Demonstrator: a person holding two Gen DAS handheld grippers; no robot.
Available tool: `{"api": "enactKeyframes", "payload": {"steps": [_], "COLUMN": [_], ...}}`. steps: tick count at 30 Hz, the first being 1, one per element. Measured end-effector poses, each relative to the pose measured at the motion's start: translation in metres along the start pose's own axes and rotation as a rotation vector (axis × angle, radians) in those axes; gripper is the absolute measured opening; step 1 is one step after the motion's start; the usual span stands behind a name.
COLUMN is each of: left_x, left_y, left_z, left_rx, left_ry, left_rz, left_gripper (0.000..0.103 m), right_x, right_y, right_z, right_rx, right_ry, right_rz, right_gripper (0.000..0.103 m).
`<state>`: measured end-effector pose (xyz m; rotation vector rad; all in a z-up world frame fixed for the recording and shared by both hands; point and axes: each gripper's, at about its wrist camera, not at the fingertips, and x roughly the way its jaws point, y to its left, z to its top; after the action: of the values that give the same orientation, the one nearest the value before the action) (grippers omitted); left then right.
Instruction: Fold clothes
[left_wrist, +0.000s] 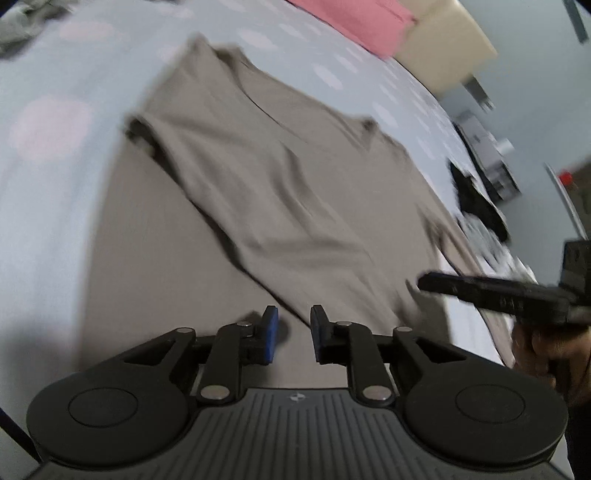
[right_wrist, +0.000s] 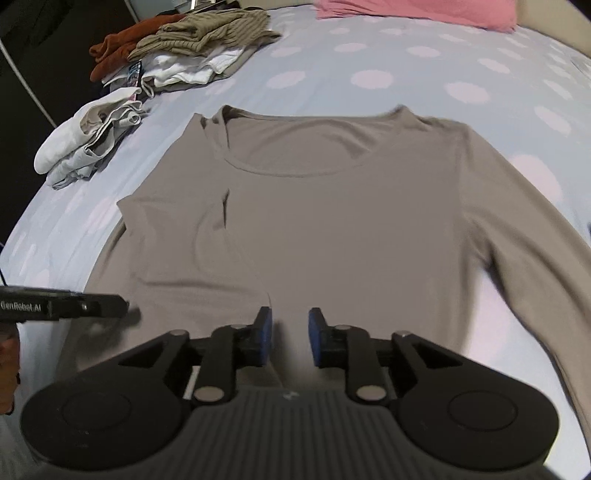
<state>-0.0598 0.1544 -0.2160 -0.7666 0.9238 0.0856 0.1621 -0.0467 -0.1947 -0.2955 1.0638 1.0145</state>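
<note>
The shirt (right_wrist: 332, 221), judged light and limp, is best pinched at the 3 o'clock sleeve (right_wrist: 517, 258); both claws (left_wrist: 291, 334) (right_wrist: 290, 336) are released, empty.

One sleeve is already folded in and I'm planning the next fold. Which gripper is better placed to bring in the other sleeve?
Probably the right gripper. It is open above the taupe shirt's hem, and the unfolded sleeve stretches out on its side. The left gripper, also open, sits by the folded side.

Clothes pile (right_wrist: 177, 48) crowds far-left bed corner; bedsheet (right_wrist: 406, 74) beyond shirt (right_wrist: 332, 221) collar open.
</note>
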Motion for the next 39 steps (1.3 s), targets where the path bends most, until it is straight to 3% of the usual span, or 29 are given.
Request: {"api": "enactKeyframes", "payload": {"steps": [4,10,12,13,18,22,24,25,26,27,31,34,35,36,37,39], "left_x": [0.020,0.037,0.042,0.045,0.054,0.047,0.043,0.041,0.040,0.041,0.048,0.052,0.052,0.052,0.051,0.049], "left_y": [-0.028,-0.061,-0.066,-0.068,-0.082,-0.084,-0.085,-0.085,-0.085,-0.086,-0.096,-0.101,-0.102,-0.103,-0.104,-0.105], "left_z": [-0.022,-0.043,-0.048,-0.051,-0.073,-0.075,-0.072,-0.070,-0.068,-0.068,-0.072,-0.076,-0.077,-0.077,-0.078,-0.080], "left_rx": [0.066,0.153,0.175,0.191,0.276,0.288,0.300,0.305,0.309,0.309,0.349,0.379,0.385,0.396,0.405,0.410], "left_ry": [0.104,0.190,0.203,0.209,0.285,0.271,0.233,0.214,0.204,0.209,0.207,0.162,0.151,0.147,0.147,0.163], "left_rz": [-0.086,-0.153,-0.159,-0.163,-0.156,-0.154,-0.131,-0.119,-0.112,-0.114,-0.085,-0.034,-0.035,-0.039,-0.044,-0.063], "left_gripper": [0.016,0.016,0.016,0.016,0.016,0.016,0.016,0.016,0.016,0.016,0.017,0.017,0.017,0.009,0.005,0.003], "right_x": [-0.025,-0.041,-0.038,-0.036,-0.048,-0.048,-0.053,-0.056,-0.058,-0.059,-0.053,-0.045,-0.043,-0.041,-0.042,-0.044], "right_y": [-0.010,-0.011,-0.011,-0.010,-0.016,-0.022,-0.022,-0.020,-0.017,-0.014,-0.005,-0.005,-0.005,-0.005,-0.006,-0.009], "right_z": [-0.028,-0.070,-0.077,-0.080,-0.085,-0.094,-0.096,-0.096,-0.097,-0.097,-0.099,-0.102,-0.102,-0.103,-0.101,-0.099], "right_rx": [0.052,0.108,0.117,0.120,0.093,0.000,0.016,0.024,0.030,0.037,0.032,0.038,0.038,0.038,0.034,0.027], "right_ry": [0.021,0.074,0.106,0.125,0.139,0.202,0.166,0.141,0.121,0.101,0.067,0.063,0.068,0.074,0.076,0.081], "right_rz": [-0.024,-0.009,-0.007,-0.012,-0.031,-0.110,-0.094,-0.074,-0.061,-0.050,-0.060,-0.064,-0.060,-0.055,-0.051,-0.044], "right_gripper": [0.038,0.037,0.025,0.009,0.004,0.005,0.011,0.017,0.030,0.033,0.034,0.033,0.029,0.022,0.005,0.004]}}
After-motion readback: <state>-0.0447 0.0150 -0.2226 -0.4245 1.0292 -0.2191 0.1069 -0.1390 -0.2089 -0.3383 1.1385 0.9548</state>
